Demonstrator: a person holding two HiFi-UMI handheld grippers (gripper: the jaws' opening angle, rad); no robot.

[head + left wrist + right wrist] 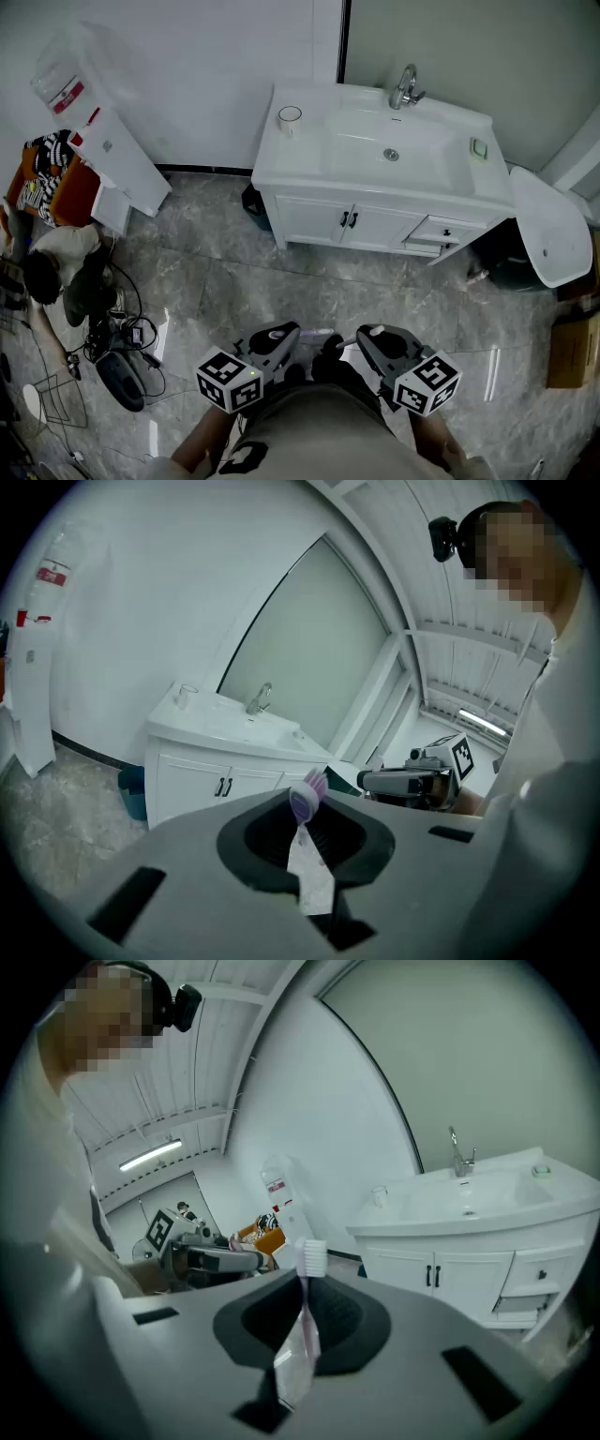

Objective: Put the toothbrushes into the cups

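A clear cup (290,117) stands on the left end of the white sink counter (300,159), far ahead of me; it also shows as a cup (187,693) and a cup (379,1194) in the gripper views. My left gripper (286,339) is held close to my body, shut on a purple-headed toothbrush (307,799) that sticks up between its jaws. My right gripper (367,339) sits beside it, shut on a white-bristled toothbrush (311,1258) with a pink handle. Both grippers are well short of the vanity.
A faucet (405,89) and basin (391,150) fill the counter's middle, a green item (479,147) lies at its right. A white toilet (546,225) stands right of the vanity, a white appliance (112,155) at left. A person (66,272) crouches among cables on the marble floor.
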